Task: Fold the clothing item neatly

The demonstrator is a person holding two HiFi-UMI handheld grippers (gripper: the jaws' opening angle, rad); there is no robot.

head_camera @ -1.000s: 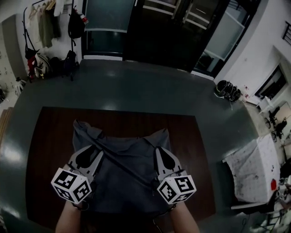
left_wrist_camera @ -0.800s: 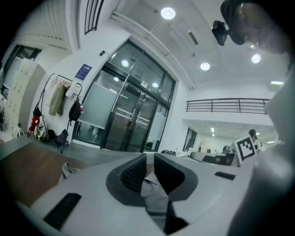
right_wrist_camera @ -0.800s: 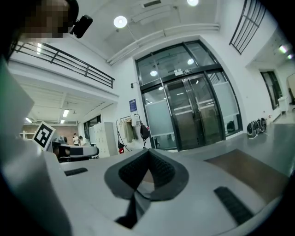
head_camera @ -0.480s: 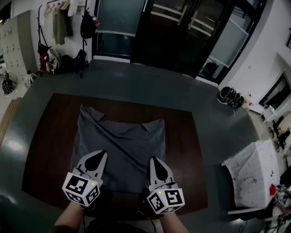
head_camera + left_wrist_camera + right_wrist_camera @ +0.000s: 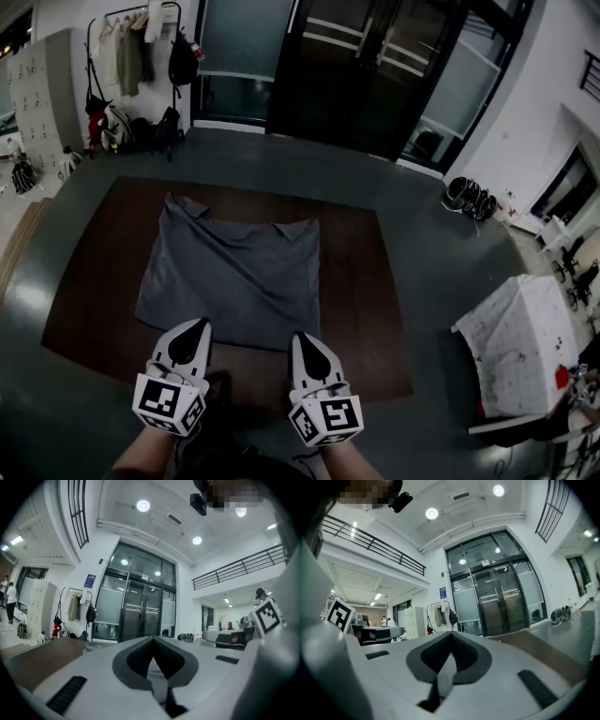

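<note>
A dark grey garment [image 5: 230, 272] lies spread flat on the brown table [image 5: 361, 309], with a folded flap at its far left corner. My left gripper [image 5: 195, 325] is shut, its tip over the garment's near edge. My right gripper [image 5: 302, 337] is shut too, at the near right corner. Both point level toward the far side. In the left gripper view the jaws [image 5: 153, 638] meet with no cloth showing between the pads. The right gripper view shows its jaws [image 5: 451, 633] likewise closed and bare.
The table's front edge lies just under both grippers. Beyond the table are dark glass doors [image 5: 356, 66], a coat rack with hanging clothes and bags [image 5: 131, 56] at far left, and shoes [image 5: 469, 199] on the floor. A white stained sheet [image 5: 516, 337] lies at the right.
Both grippers have drawn back across the garment from its middle to its near edge. The garment, bunched with a raised ridge a second ago, now lies flat.
</note>
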